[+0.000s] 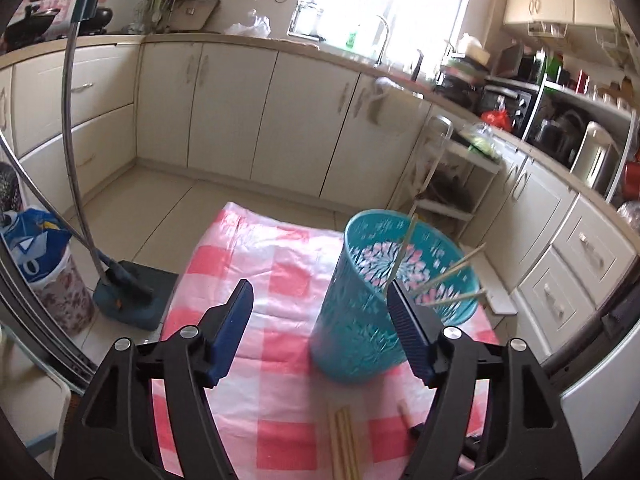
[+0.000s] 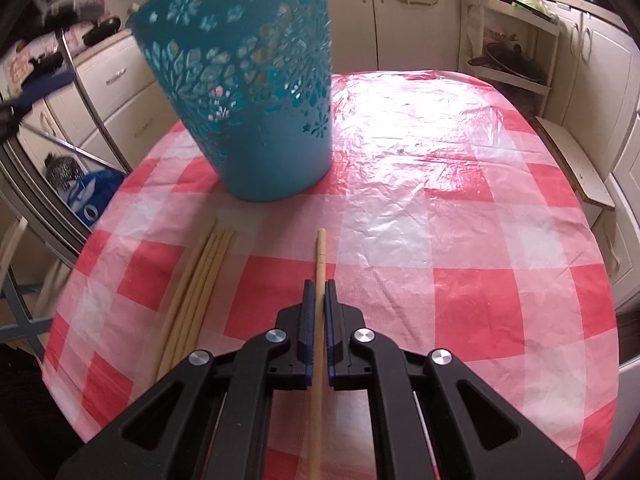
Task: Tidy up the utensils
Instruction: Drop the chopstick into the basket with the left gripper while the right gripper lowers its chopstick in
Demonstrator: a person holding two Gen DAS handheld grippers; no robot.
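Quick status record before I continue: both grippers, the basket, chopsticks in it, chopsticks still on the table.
left gripper: open, holding nothing, near the basket
right gripper: shut on one chopstick, low over the tablecloth
basket: teal, perforated, upright on the tablecloth
chopsticks in basket: at least three, leaning against the rim
loose chopsticks: bundle lying on the tablecloth to the left of the held one; exact count unclear
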